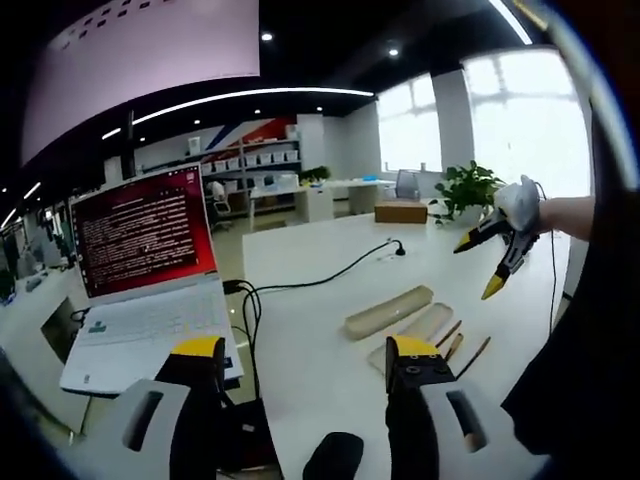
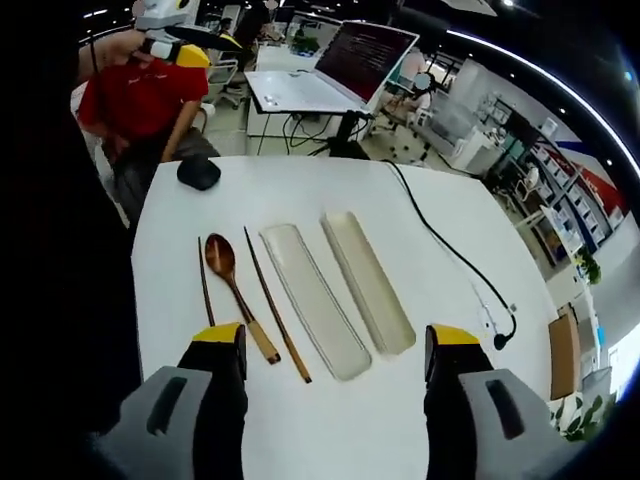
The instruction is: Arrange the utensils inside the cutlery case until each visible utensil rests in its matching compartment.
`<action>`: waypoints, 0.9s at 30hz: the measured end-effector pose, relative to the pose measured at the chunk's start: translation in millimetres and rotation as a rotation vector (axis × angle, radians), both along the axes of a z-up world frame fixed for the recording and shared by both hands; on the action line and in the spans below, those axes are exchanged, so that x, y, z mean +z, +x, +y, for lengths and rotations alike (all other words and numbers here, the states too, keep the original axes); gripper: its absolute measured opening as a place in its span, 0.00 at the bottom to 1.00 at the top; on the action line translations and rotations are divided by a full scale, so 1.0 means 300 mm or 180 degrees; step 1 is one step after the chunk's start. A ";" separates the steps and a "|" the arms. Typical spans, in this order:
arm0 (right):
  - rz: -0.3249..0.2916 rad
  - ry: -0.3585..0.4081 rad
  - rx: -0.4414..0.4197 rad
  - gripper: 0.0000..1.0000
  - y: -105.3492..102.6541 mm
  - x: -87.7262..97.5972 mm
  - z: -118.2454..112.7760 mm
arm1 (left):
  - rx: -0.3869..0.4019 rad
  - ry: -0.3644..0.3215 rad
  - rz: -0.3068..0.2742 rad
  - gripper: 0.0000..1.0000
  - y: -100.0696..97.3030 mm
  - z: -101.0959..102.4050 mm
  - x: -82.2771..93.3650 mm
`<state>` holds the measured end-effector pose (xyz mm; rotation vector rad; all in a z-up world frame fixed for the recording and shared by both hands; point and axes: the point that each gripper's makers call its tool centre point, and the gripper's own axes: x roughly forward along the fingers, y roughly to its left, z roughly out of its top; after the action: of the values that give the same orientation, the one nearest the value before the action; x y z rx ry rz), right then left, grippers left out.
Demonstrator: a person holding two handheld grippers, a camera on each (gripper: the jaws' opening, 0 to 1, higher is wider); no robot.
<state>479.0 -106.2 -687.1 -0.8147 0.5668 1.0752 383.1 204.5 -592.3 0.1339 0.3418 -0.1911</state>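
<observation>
On the white table (image 2: 430, 400) two long beige halves of the cutlery case lie side by side, one (image 2: 312, 298) next to the other (image 2: 367, 280), both with nothing in them. Left of them lie a wooden spoon (image 2: 236, 292) and two dark wooden chopsticks, one on each side of it (image 2: 205, 282) (image 2: 276, 318). My right gripper (image 2: 335, 340) hangs open above the near ends of these things, touching none. In the left gripper view the case (image 1: 390, 310) and utensils (image 1: 455, 340) sit beyond my open left gripper (image 1: 305, 350). The right gripper (image 1: 478, 266) shows there, raised and open.
A black mouse (image 2: 198, 172) sits near the table's far-left corner. A black cable (image 2: 450, 250) runs across the table to the right of the case. An open laptop (image 1: 150, 260) stands on a neighbouring desk. A cardboard box (image 1: 400, 211) and a plant (image 1: 468, 190) stand at the far end.
</observation>
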 end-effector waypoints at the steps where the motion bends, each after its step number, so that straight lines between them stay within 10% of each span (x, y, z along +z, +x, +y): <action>1: 0.0007 -0.0002 0.0004 0.72 -0.001 -0.002 0.000 | -0.0005 -0.0002 0.0003 0.67 0.000 -0.003 -0.001; 27: 0.0200 -0.0528 0.0369 0.72 -0.085 -0.128 -0.039 | -0.0220 0.0183 0.0252 0.65 -0.017 -0.055 -0.047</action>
<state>453.4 -118.0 -725.5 -0.9705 0.6749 1.1741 377.8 188.1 -606.3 0.1955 0.4220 -0.2556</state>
